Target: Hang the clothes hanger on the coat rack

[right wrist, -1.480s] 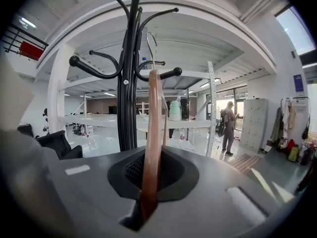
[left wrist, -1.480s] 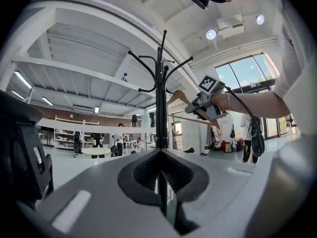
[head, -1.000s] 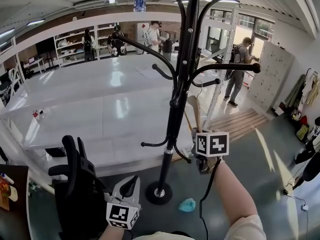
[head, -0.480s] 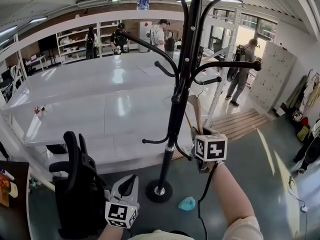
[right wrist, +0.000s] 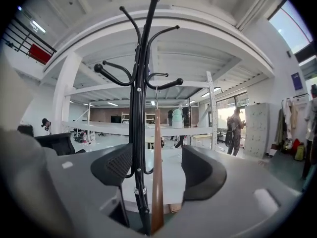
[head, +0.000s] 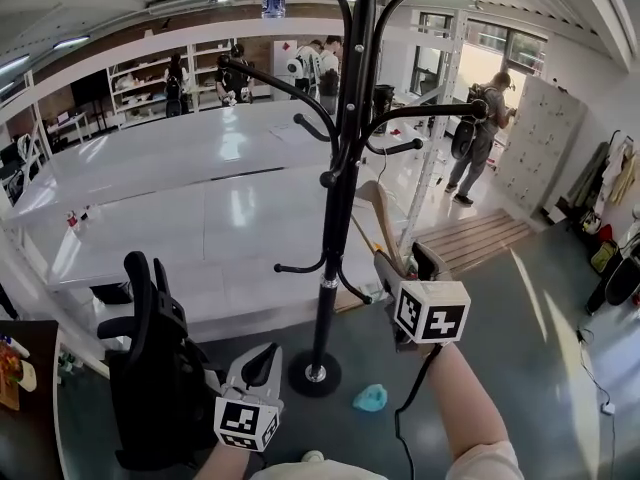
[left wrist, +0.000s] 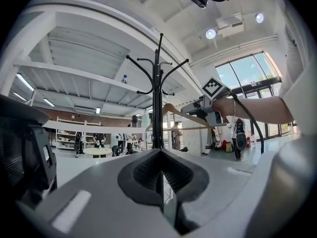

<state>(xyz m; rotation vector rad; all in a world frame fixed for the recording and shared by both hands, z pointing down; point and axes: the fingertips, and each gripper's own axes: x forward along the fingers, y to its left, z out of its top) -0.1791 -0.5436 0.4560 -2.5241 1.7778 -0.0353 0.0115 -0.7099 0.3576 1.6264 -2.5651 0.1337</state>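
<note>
The black coat rack (head: 340, 198) stands on its round base in front of me. A wooden clothes hanger (head: 384, 218) hangs from one of its right arms, its hook over the arm (right wrist: 168, 85). My right gripper (head: 405, 260) is open, and its jaws have just been opening. The hanger (right wrist: 157, 133) hangs edge-on between them, and neither pad presses on it. My left gripper (head: 260, 366) is low at the left, shut with nothing in it, and level toward the rack (left wrist: 157, 98). In the left gripper view the hanger (left wrist: 171, 108) and the right gripper (left wrist: 210, 108) show beside the pole.
A black office chair (head: 150, 368) stands close at the left. A blue object (head: 371, 398) lies on the floor by the rack's base (head: 315, 373). A long white table (head: 200, 198) runs behind the rack. A person (head: 478, 138) stands at the back right, others at the far shelves.
The right gripper's jaws have opened off the hanger and the gripper has drawn back toward me. The hanger stays hanging on the rack arm. The left gripper has shifted slightly.
</note>
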